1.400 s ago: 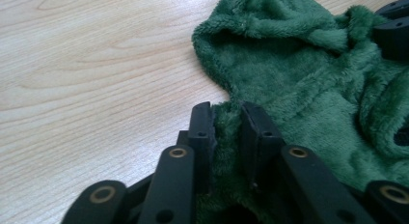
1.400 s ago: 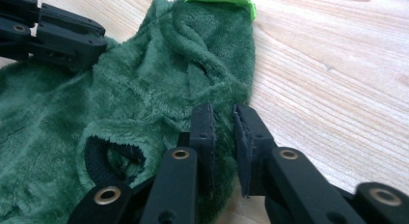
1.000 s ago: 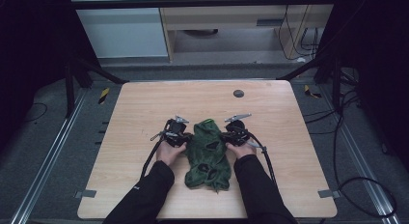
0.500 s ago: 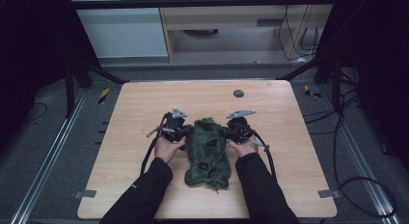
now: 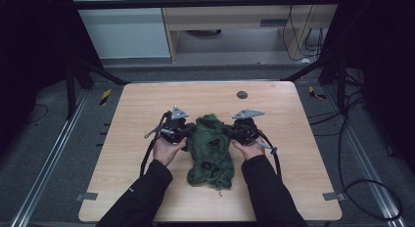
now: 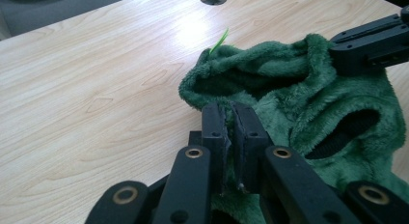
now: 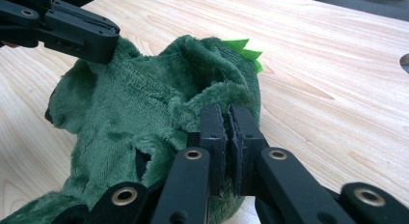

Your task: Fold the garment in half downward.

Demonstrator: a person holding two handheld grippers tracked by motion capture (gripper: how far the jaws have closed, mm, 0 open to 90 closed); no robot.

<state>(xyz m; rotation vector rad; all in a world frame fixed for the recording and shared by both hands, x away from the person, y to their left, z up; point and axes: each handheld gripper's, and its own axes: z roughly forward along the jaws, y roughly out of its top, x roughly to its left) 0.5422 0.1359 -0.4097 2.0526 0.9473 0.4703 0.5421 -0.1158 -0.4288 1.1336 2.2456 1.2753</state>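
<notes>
A: Status? Left gripper point(image 5: 182, 134) and right gripper point(image 5: 234, 130) are each clamped on an edge of the green garment point(image 5: 210, 151), which sits mid-table point(image 5: 132, 119), its top end held up between them.

B: Confirmed. Risk: each grip takes only a thin fold of plush. Uneven pulling could slip one edge free, and the garment would drop sideways.

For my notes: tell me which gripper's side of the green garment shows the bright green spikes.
The right gripper: light green felt spikes stick up on its side of the fleece garment.
</notes>
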